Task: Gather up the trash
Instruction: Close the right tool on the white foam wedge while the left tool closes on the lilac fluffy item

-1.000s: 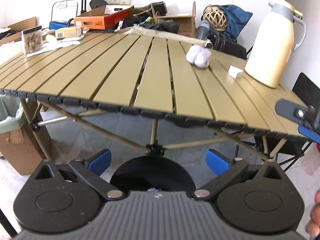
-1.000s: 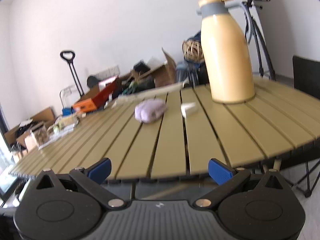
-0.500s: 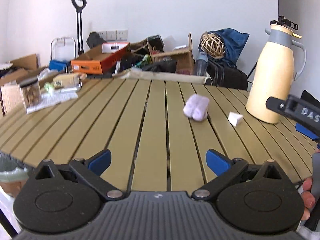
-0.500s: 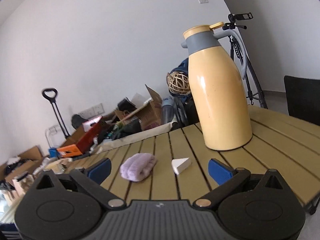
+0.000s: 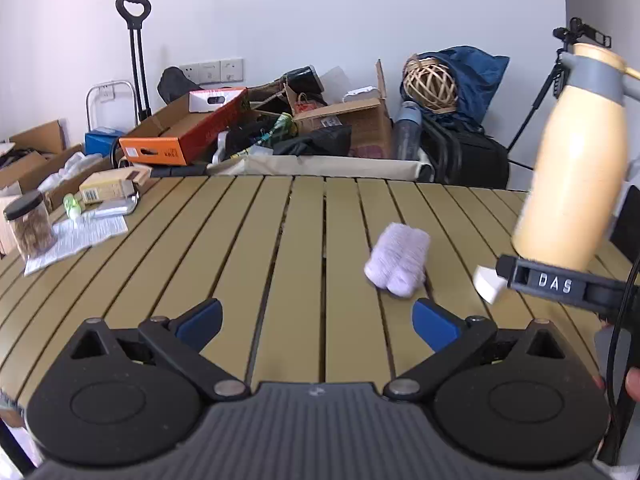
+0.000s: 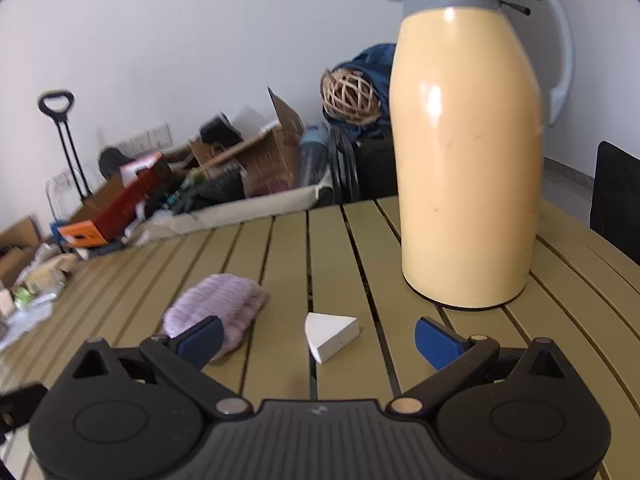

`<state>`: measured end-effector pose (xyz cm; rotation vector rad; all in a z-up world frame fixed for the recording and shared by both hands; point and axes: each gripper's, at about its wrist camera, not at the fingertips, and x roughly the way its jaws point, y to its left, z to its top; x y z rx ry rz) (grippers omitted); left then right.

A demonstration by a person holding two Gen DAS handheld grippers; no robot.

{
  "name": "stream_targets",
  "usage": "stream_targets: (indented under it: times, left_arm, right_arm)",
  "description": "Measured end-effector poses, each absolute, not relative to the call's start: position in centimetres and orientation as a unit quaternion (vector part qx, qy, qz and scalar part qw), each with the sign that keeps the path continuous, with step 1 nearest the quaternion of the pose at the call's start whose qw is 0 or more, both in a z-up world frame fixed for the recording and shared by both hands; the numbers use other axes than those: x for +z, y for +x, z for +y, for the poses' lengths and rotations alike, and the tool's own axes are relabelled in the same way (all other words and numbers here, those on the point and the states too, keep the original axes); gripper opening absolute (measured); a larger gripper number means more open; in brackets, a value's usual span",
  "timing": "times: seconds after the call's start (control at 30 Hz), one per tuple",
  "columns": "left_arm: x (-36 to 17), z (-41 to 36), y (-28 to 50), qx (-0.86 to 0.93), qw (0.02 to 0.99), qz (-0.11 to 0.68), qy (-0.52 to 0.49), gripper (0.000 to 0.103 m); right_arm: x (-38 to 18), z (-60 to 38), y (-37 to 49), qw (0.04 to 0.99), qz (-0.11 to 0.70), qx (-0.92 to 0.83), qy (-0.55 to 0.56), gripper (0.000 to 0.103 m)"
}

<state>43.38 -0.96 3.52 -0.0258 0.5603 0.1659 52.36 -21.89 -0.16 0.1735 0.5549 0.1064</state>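
Observation:
A crumpled lilac wad (image 5: 397, 265) lies on the olive slatted table (image 5: 248, 248); it also shows in the right wrist view (image 6: 218, 312). A small white wedge-shaped scrap (image 6: 331, 335) lies just right of it, partly hidden in the left wrist view (image 5: 487, 284) by the right gripper's body. My left gripper (image 5: 318, 322) is open and empty, above the table, with the wad ahead and to its right. My right gripper (image 6: 318, 340) is open and empty, with the white scrap lying between its fingertips.
A tall cream thermos jug (image 6: 466, 152) stands on the table right of the scrap. A jar (image 5: 28, 224), papers and small boxes lie at the table's left. Cardboard boxes, bags and a trolley handle are piled along the wall behind.
Both grippers have risen from below the table's edge and moved forward over the table. The right gripper has closed in on the white scrap, which now lies between its open fingertips.

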Motion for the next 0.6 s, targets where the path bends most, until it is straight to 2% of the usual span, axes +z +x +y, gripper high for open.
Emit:
stream_targets:
  times: [0.4, 0.5, 0.6]
  left_arm:
    - [1.7, -1.1, 49.2, 0.097, 0.951, 0.292, -0.005, 0.103]
    - [1.2, -1.2, 50.0, 0.094, 0.95, 0.297, -0.009, 0.103]
    - [1.0, -1.4, 50.5, 0.093, 0.949, 0.301, -0.011, 0.103]
  right_arm:
    - [-2.4, -20.1, 57.4, 0.944, 0.319, 0.045, 0.068, 0.09]
    - [-2.9, -19.4, 58.0, 0.943, 0.327, 0.042, 0.052, 0.084]
    - [-3.3, -18.9, 58.6, 0.939, 0.339, 0.04, 0.051, 0.071]
